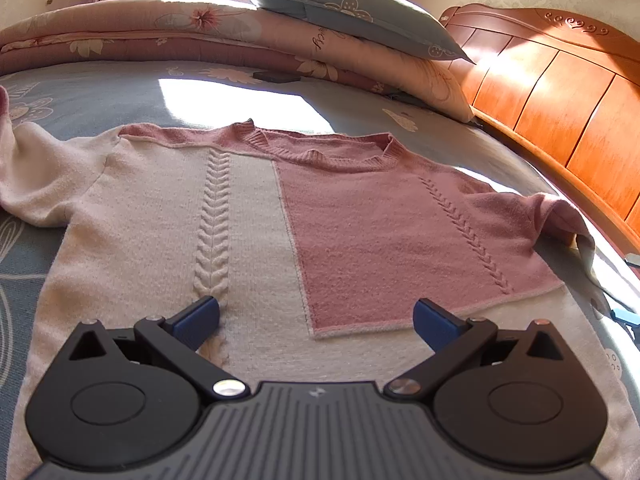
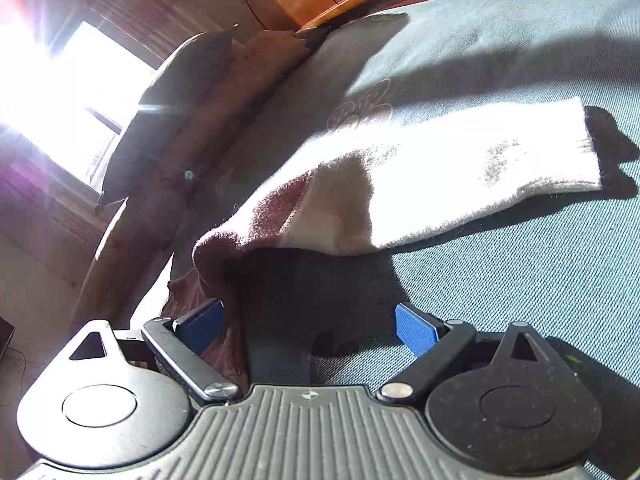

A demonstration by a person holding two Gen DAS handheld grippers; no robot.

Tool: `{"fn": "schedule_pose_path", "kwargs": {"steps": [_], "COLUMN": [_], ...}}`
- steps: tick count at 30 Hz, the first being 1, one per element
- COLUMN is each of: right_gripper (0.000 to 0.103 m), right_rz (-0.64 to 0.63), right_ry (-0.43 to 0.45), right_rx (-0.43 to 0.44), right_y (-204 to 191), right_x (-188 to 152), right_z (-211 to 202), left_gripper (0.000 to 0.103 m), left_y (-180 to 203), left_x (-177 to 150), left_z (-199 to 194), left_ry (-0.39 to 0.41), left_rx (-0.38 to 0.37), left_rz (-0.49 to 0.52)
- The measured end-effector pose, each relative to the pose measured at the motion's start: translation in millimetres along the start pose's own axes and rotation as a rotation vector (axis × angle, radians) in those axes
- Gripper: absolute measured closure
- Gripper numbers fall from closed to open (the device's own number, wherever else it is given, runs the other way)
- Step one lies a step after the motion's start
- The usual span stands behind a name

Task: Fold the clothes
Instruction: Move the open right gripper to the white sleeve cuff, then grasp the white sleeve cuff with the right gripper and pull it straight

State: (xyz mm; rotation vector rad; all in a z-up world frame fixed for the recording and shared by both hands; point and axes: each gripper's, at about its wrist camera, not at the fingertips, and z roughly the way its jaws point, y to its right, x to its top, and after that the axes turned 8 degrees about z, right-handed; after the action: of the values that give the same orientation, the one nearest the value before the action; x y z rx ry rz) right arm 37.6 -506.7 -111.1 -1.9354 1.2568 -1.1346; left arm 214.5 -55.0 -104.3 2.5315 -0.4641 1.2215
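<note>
Left claw (image 1: 316,316) wide over flat sweater (image 1: 248,216); right claw (image 2: 310,326) wide, empty, sleeve (image 2: 460,176) ahead.

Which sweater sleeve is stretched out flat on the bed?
The pink-shouldered sleeve, the one in the right wrist view: it lies straight, white cuff end flat on the blue sheet. The cream sleeve runs up out of the left wrist view.

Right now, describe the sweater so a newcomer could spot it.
On the blue bed sheet, before the wooden headboard, lies the sweater, spread flat. Unlike the floral quilt and pillow behind, it is knit, half cream, half pink.
</note>
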Motion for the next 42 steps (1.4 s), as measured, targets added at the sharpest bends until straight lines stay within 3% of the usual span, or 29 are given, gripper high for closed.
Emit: {"fn": "schedule_pose_path", "kwargs": {"steps": [4, 8, 14, 19, 22, 24, 26, 27, 35, 42], "right_gripper": [0.007, 0.003, 0.005, 0.009, 0.027, 0.051, 0.085, 0.088, 0.092, 0.092], "right_rz": [0.129, 0.175, 0.116, 0.113, 0.168, 0.14, 0.082, 0.048, -0.234, -0.471], "right_ry": [0.097, 0.183, 0.273, 0.378, 0.402, 0.376, 0.354, 0.342, 0.368, 0.406], "right_rx": [0.043, 0.007, -0.098, -0.174, -0.19, -0.232, -0.272, -0.287, -0.376, -0.402], "right_y": [11, -1, -20, -6, 11, 14, 9, 6, -44, -78], "right_x": [10, 15, 17, 33, 52, 64, 75, 80, 136, 166], "right_z": [7, 27, 43, 23, 12, 12, 14, 16, 23, 40], "left_gripper": [0.001, 0.001, 0.001, 0.001, 0.001, 0.001, 0.001, 0.001, 0.001, 0.001], "left_y": [5, 6, 4, 4, 7, 8, 8, 8, 8, 8], "left_x": [-1, -2, -2, -2, -3, -3, -3, -3, -3, -3], "left_z": [2, 2, 2, 2, 2, 3, 3, 3, 3, 4], "left_ry": [0.004, 0.004, 0.003, 0.002, 0.003, 0.002, 0.002, 0.002, 0.001, 0.0], "left_rx": [0.023, 0.032, 0.022, 0.024, 0.035, 0.041, 0.042, 0.041, 0.043, 0.044], "left_rz": [0.034, 0.046, 0.04, 0.045, 0.064, 0.072, 0.076, 0.074, 0.08, 0.085]}}
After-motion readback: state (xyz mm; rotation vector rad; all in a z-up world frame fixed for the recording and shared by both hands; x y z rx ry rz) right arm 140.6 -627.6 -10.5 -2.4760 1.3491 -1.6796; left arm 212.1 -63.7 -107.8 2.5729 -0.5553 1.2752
